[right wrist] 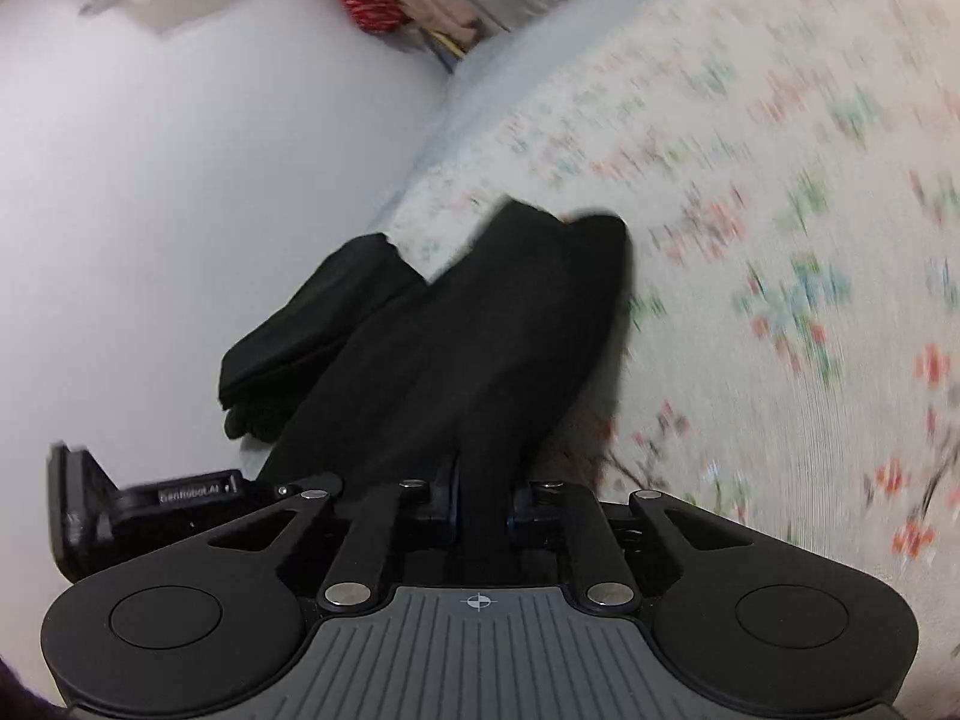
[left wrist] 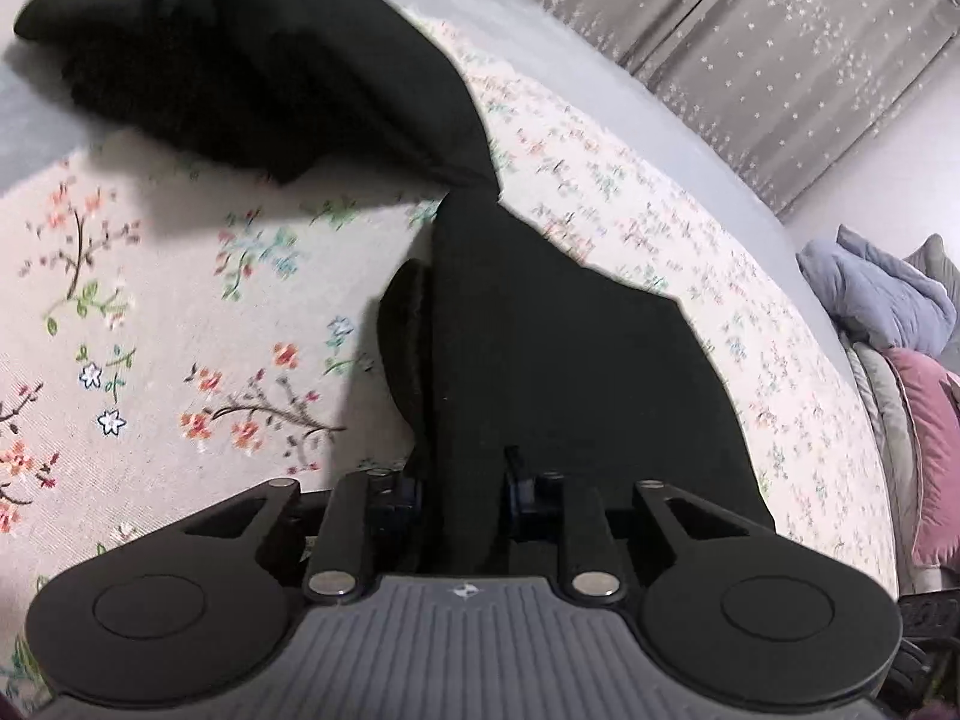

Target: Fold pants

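Bed covered by floral sheet (left wrist: 180,312), pale ground, red and blue blossoms. Grey star-patterned curtain (left wrist: 780,48) behind the bed. Blue-grey bedding (left wrist: 876,294) and pink pillow (left wrist: 930,450) heaped at the right edge. White wall (right wrist: 180,180).

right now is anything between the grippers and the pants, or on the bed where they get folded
Nothing visible. The left gripper and right gripper are each shut on the black pants, cloth directly between the fingers. The floral bedspread beside the pants shows no other item; the pillows sit off at the far edge.
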Motion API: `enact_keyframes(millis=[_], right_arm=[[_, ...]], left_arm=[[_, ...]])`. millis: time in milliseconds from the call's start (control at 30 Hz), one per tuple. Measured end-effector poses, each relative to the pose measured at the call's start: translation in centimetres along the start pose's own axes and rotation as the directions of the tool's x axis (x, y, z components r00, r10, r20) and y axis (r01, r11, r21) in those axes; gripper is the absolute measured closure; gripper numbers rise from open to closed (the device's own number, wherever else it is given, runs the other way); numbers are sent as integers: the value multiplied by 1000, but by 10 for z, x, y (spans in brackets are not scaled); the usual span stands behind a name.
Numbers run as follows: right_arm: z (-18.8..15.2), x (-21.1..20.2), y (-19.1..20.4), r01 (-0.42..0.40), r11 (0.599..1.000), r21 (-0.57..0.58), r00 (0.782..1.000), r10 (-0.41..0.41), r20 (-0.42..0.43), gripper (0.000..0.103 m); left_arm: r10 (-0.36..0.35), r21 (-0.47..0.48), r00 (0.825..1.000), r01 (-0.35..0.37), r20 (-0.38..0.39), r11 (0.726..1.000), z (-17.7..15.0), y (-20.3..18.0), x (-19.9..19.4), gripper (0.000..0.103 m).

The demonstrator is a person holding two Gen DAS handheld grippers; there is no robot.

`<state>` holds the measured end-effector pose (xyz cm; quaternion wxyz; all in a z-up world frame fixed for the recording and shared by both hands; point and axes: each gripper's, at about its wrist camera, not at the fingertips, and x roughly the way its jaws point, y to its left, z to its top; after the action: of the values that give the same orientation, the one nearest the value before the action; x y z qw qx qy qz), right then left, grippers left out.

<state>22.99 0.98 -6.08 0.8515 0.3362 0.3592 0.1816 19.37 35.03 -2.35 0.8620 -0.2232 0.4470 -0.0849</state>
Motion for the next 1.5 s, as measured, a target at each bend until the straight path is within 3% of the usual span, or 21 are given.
enact_keyframes(millis=[267, 433, 567, 667, 767, 833, 867, 900, 933, 1000, 1100, 1233, 1400, 1500], right_arm=[[53, -54, 18, 90, 965, -246, 993, -69, 92, 91], [93, -108, -7, 191, 926, -327, 975, -142, 169, 91], [128, -149, -35, 272, 894, -355, 953, -199, 229, 91], [147, -173, -64, 300, 894, -332, 942, -223, 252, 91], [151, -180, -109, 337, 890, -306, 935, -280, 216, 90], [143, -167, -154, 381, 892, -244, 925, -363, 115, 87], [138, -159, -179, 401, 895, -195, 915, -400, 46, 80], [133, -154, -201, 404, 904, -139, 913, -407, 3, 81], [132, -156, -210, 378, 921, -96, 925, -379, 13, 81], [136, -157, -208, 366, 929, -56, 931, -366, 20, 76], [135, -152, -188, 415, 892, -177, 908, -419, 14, 73], [126, -155, -183, 431, 883, -184, 900, -435, 20, 70], [126, -176, -185, 426, 888, -174, 902, -431, 12, 64], [114, -171, -180, 438, 874, -209, 892, -452, -22, 58]], left_arm=[[-117, 27, 989, 115, 93, 993, 2, -74, -14, 97], [-208, 67, 973, 202, 96, 977, 0, -146, 11, 97], [-297, 73, 951, 291, 89, 954, -6, -199, 37, 97], [-318, 87, 946, 312, 60, 946, -18, -231, 65, 97], [-266, 87, 963, 269, -45, 959, -38, -251, 111, 95], [-197, 69, 968, 209, -155, 975, -57, -254, 149, 93], [-147, 71, 976, 160, -161, 985, -65, -254, 160, 87], [-138, 85, 979, 152, -148, 985, -68, -254, 164, 86], [-135, 97, 982, 149, -136, 984, -68, -254, 164, 85], [-125, 98, 984, 138, -130, 986, -64, -255, 160, 85], [-120, 139, 985, 137, -122, 981, -63, -253, 160, 83], [-104, 168, 989, 120, -101, 978, -71, -258, 152, 83], [5, 302, 1000, 0, -17, 953, -81, -277, 134, 83], [38, 320, 999, -38, 7, 946, -89, -274, 127, 86]])
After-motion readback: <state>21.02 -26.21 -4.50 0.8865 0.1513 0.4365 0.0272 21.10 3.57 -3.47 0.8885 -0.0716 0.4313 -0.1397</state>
